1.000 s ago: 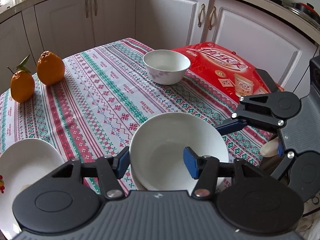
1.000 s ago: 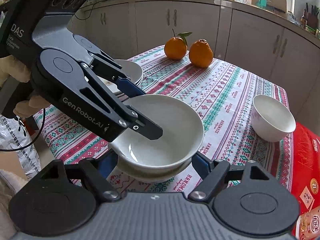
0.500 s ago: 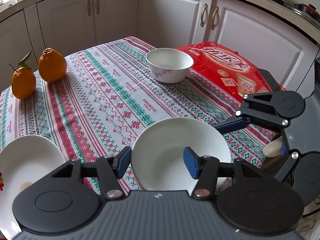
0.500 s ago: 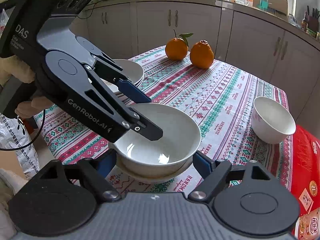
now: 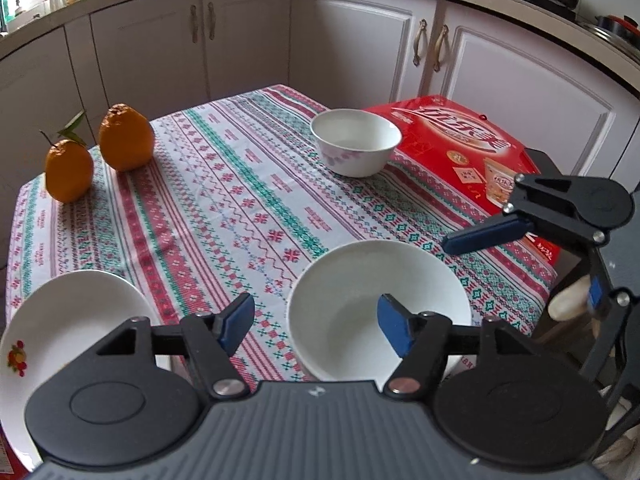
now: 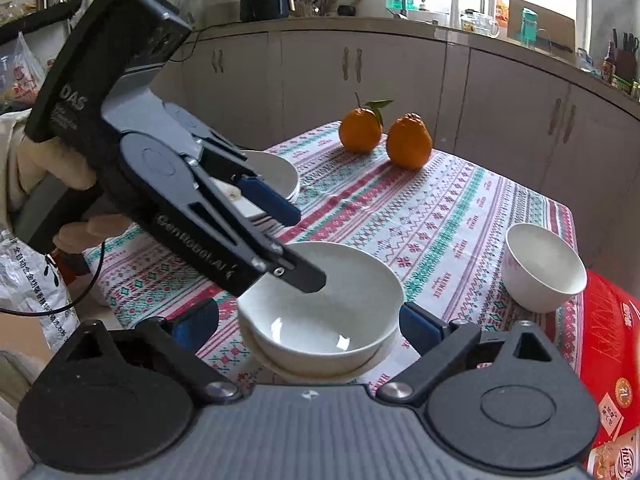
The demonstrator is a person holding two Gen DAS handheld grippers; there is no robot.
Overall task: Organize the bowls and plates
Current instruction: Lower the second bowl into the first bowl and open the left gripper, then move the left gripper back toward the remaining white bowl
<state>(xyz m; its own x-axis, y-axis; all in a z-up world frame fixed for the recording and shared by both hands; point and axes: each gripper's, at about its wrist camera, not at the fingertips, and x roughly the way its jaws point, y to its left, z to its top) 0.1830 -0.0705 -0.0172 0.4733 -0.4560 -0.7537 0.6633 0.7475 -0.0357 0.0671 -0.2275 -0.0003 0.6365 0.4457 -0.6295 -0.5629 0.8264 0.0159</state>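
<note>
Opening around the wide white ceramic bowl (image 6: 320, 312) nested on another dish near the patterned tablecloth's (image 5: 240, 200) front edge, the right gripper (image 6: 308, 324) and left gripper (image 5: 316, 326) both straddle its rim without pressing. White lettering "DAS" and "GenRobot.AI" marks the left gripper's black body.

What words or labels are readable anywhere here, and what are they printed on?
"DAS": on the body of the left gripper, with smaller lines beneath too small to read.
"GenRobot.AI": along that gripper's arm.
Red box: large Chinese lettering, too stylised to read.
Tablecloth: small repeated words, too blurred.
Plastic bag: unreadable Chinese print.
</note>
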